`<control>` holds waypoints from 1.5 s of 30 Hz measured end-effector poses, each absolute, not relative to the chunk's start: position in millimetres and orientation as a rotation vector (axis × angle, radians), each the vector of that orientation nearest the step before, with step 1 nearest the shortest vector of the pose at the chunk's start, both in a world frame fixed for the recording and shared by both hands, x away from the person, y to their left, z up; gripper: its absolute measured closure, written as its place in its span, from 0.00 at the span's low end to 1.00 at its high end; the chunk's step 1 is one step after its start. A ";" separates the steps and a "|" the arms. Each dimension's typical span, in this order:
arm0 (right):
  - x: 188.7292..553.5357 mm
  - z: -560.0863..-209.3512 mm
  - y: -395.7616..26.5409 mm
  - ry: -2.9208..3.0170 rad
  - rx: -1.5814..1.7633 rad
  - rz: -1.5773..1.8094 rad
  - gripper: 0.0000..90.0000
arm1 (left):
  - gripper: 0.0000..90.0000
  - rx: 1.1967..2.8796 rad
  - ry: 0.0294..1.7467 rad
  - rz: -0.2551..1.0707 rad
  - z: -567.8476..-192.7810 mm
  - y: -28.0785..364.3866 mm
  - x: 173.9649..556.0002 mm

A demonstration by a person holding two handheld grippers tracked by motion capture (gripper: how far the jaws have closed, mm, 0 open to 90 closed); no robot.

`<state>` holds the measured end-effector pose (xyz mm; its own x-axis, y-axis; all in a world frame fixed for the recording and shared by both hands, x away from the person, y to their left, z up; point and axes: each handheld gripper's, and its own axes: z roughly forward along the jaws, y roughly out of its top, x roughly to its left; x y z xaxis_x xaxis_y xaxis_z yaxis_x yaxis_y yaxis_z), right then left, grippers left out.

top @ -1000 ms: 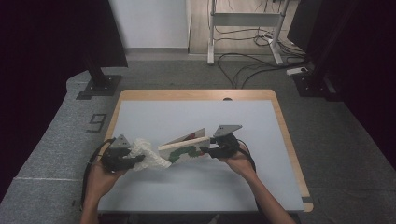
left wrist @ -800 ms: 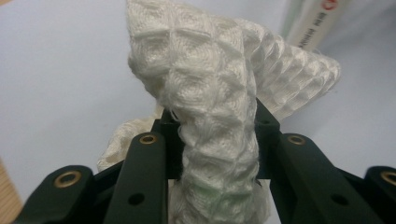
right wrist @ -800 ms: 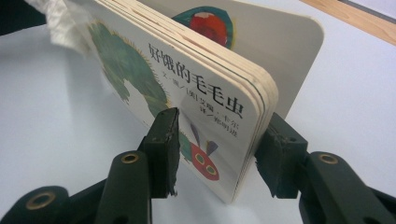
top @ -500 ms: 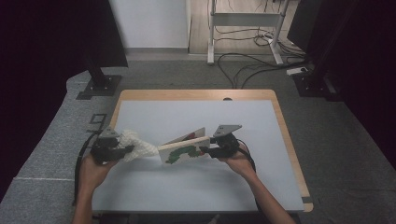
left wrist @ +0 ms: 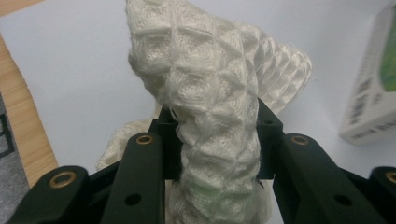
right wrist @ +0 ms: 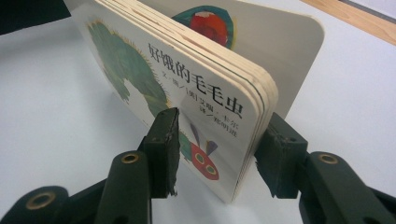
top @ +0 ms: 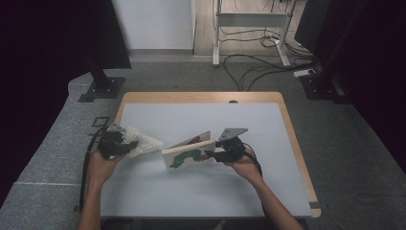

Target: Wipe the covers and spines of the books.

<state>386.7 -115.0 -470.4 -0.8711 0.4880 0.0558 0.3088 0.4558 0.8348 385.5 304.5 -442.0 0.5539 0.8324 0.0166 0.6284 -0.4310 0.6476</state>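
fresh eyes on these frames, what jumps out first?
The thick cardboard picture book with a green caterpillar on its cover, standing on edge mid-table, with the right gripper shut on its corner. Next, the crumpled white waffle-knit cloth near the table's left edge, pinched in the left gripper; its black fingers press either side of the bunched fabric.

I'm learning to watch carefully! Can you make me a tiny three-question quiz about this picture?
1. True or false: the left tool squeezes a white waffle-knit cloth.
2. What does the right tool hold? A) a cup B) a thick cardboard picture book with a green caterpillar C) a spoon
3. What colour is the pale table mat under the book?

Key: 1 true; 2 B; 3 light grey-blue.
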 end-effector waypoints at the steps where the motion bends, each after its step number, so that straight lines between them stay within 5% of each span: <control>1: 386.6 -470.5 -115.1 2.511 0.696 1.381 0.57 | 0.71 2.200 1.175 0.446 -444.4 304.5 388.0; 19: 387.7 -470.4 -116.0 2.522 0.699 1.395 0.56 | 0.67 2.160 1.240 0.362 -493.0 311.9 398.3; 26: 387.8 -470.3 -115.7 2.524 0.700 1.393 0.55 | 0.33 2.182 1.249 0.424 -482.4 307.9 395.2; 30: 387.7 -470.1 -115.0 2.524 0.698 1.390 0.54 | 0.22 2.160 1.235 0.436 -469.5 307.1 390.1; 36: 388.0 -470.9 -116.3 2.524 0.703 1.393 0.54 | 0.20 2.155 1.194 0.425 -447.3 304.0 377.5; 45: 388.0 -470.0 -117.9 2.527 0.706 1.387 0.57 | 0.31 2.176 1.034 0.367 -426.0 282.3 346.6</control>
<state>388.0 -117.9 -470.0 -0.8726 0.4828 0.0734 0.3211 0.4540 0.8311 346.6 282.3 -426.0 0.6429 0.7650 -0.0378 0.5699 -0.4448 0.6909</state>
